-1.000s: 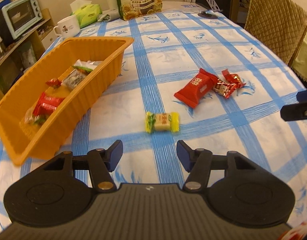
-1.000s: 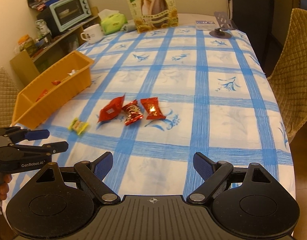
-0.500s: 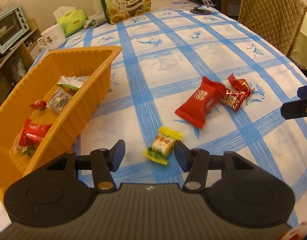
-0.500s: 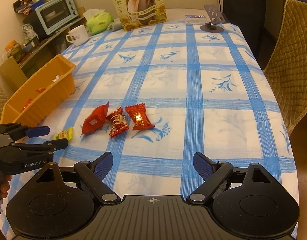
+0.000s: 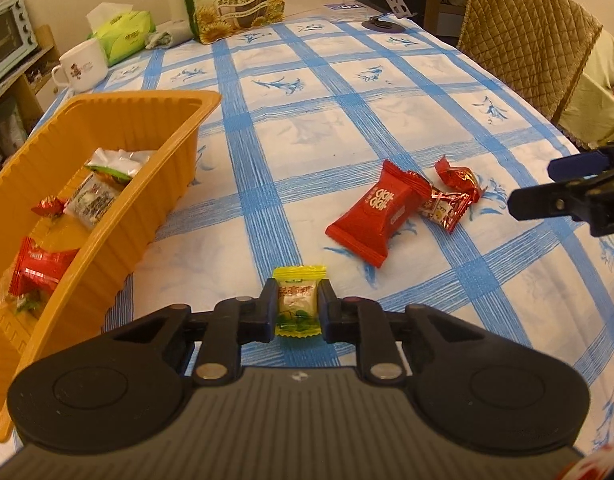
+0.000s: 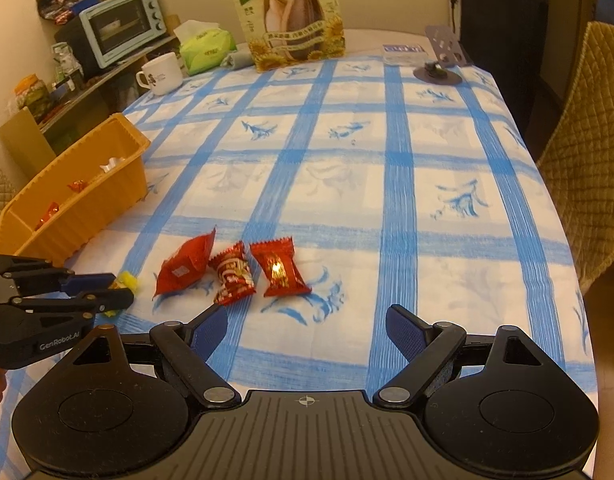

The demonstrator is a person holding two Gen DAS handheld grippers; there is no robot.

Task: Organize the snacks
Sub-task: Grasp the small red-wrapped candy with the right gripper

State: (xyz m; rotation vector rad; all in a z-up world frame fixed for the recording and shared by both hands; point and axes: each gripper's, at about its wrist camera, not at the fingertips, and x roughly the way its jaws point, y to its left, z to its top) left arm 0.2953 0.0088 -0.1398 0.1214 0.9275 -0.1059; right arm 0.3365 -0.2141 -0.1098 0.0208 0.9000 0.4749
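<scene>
The left gripper (image 5: 297, 307) is closing; its black pads squeeze both sides of a small crinkly yellow-and-green candy (image 5: 297, 305) w/ a shiny plastic wrap, low over the blue-checked cloth table (image 5: 347, 120). At 10 o'clock sits a ribbed orange plastic bin (image 5: 119, 208) w/ wrapped snacks inside. At 2 o'clock lie a puffy red pillow pack (image 5: 373, 216) & two twisted shiny red candies (image 5: 451, 196), touching. The right gripper (image 6: 307, 334) is wide open, nothing between its blue bumpy pads.

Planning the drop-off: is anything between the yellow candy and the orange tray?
Nothing visible. The left claw is closing on the yellow candy; only bare tablecloth separates it from the orange tray.
</scene>
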